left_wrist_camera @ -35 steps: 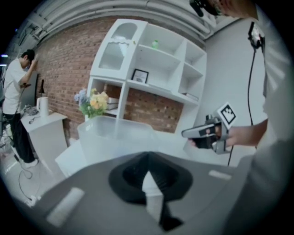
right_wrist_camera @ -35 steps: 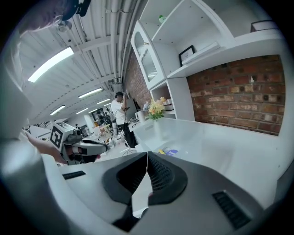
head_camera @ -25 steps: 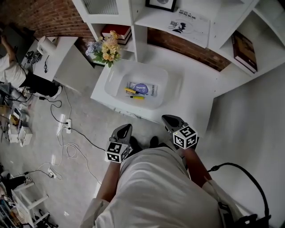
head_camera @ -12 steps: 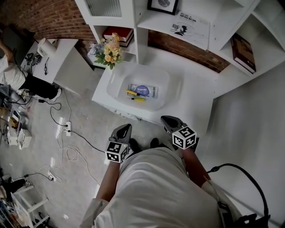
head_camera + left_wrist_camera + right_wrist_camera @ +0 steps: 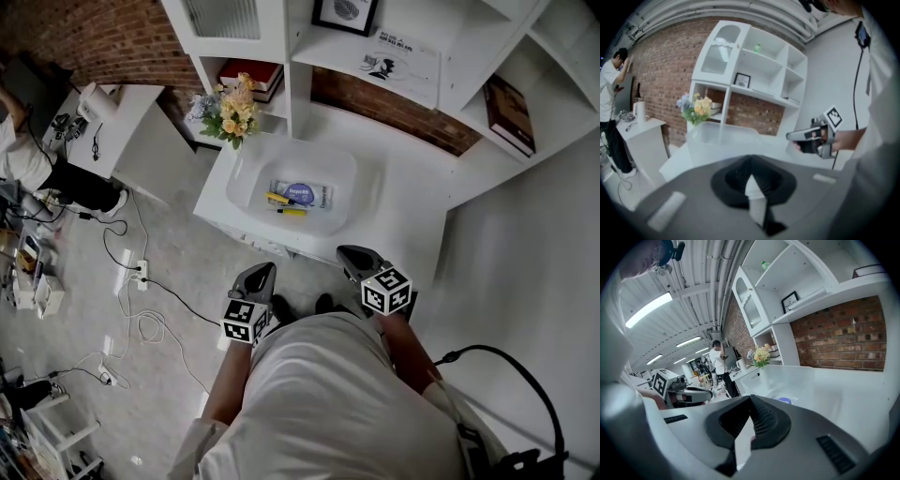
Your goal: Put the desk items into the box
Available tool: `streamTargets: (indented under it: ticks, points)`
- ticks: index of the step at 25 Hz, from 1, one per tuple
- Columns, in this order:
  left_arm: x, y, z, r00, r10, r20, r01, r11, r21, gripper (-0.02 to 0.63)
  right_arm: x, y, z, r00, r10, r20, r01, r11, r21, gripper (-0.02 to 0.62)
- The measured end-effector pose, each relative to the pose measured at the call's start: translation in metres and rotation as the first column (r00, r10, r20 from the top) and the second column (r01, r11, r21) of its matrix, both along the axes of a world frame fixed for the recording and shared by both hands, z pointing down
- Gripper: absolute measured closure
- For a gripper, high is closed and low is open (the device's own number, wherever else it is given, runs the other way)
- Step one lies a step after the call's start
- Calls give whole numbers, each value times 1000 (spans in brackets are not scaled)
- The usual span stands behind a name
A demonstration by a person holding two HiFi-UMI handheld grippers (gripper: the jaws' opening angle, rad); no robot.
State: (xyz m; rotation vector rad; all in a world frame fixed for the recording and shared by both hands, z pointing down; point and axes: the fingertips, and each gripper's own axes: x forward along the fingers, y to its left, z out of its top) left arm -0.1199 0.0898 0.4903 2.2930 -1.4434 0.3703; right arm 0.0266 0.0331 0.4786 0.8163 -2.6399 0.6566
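A translucent white box stands on the white desk. Inside it lie a flat packet with a purple round label and two yellow pens. My left gripper and right gripper hover side by side near my body, short of the desk's front edge. Both are shut with nothing between the jaws. The left gripper view shows its jaws closed before the box. The right gripper view shows closed jaws, with the box and the purple label beyond.
A flower bouquet stands at the desk's far left corner. White shelves with books rise behind the desk. Cables and a power strip lie on the floor at left. A person stands by a side table.
The head view has drifted slightly. Both grippers and the box's contents stay as they were.
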Motion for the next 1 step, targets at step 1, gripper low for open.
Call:
streamTargets:
  ticks: [1]
  points:
    - [-1, 0, 1, 1000, 0, -1, 0, 1000, 0, 603, -1, 1, 1, 1000, 1, 0, -1, 1000, -1, 594]
